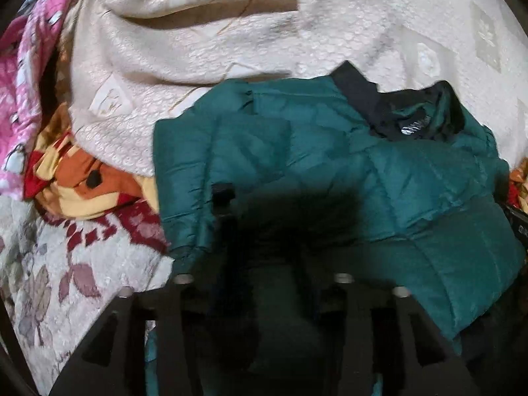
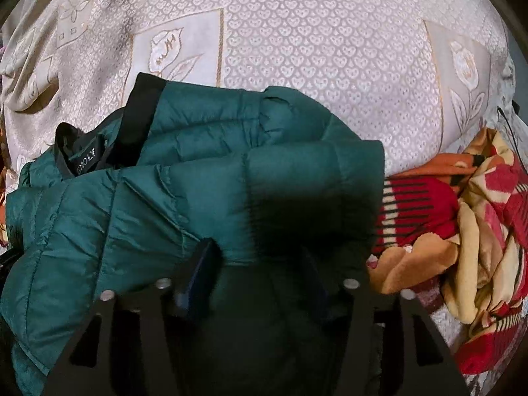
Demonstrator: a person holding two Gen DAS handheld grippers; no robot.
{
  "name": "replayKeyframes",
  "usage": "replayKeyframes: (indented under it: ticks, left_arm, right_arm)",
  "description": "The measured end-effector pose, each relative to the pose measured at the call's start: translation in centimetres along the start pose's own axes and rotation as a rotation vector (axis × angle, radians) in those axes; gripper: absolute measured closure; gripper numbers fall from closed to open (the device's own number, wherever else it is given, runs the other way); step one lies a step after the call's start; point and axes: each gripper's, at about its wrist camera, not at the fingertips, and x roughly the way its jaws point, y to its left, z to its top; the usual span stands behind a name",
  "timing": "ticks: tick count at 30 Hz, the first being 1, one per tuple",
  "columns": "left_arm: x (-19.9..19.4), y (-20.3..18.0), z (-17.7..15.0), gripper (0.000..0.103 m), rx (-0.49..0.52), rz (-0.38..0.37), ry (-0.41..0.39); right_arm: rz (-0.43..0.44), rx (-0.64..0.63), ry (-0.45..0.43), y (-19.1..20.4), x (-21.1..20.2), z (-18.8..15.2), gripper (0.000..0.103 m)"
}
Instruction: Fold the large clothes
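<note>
A teal quilted puffer jacket (image 1: 346, 171) with a black collar (image 1: 389, 109) lies bunched on a cream patterned bedspread (image 1: 231, 49). My left gripper (image 1: 274, 217) hangs just over the jacket's left part, its jaws spread apart, one finger (image 1: 222, 194) visible against the fabric. In the right wrist view the same jacket (image 2: 165, 191) fills the lower left, its collar label (image 2: 87, 161) showing. My right gripper (image 2: 257, 257) is over the jacket's right edge, jaws apart, with the fabric bulging between the fingers (image 2: 201, 264). Whether either is pinching cloth is hidden in shadow.
A pink floral blanket (image 1: 23, 82) and an orange, red and yellow blanket (image 1: 82, 184) lie left of the jacket. The same orange and red blanket (image 2: 462, 231) is heaped to the right in the right wrist view. The cream bedspread (image 2: 313, 49) stretches beyond the jacket.
</note>
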Motion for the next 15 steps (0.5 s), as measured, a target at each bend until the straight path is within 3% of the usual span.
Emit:
replayKeyframes:
  ticks: [2,5,12,15]
  left_arm:
    - [0.1,0.6,-0.1,0.067,-0.024,-0.029,0.007]
    - [0.1,0.6,-0.1,0.066,-0.020,-0.026,0.003]
    - [0.0,0.7,-0.1,0.065,-0.009,-0.017,0.000]
    - [0.0,0.2,0.1,0.065,-0.006,-0.012,0.002]
  right_arm:
    - [0.031,-0.007,0.001,0.3,0.2,0.0,0.018]
    - [0.087,-0.012,0.004,0.4,0.4,0.0,0.005]
    - [0.080,-0.029,0.033,1.5,1.0,0.5,0.002]
    - [0.029,-0.036,-0.019,2.2,-1.8,1.3,0.009]
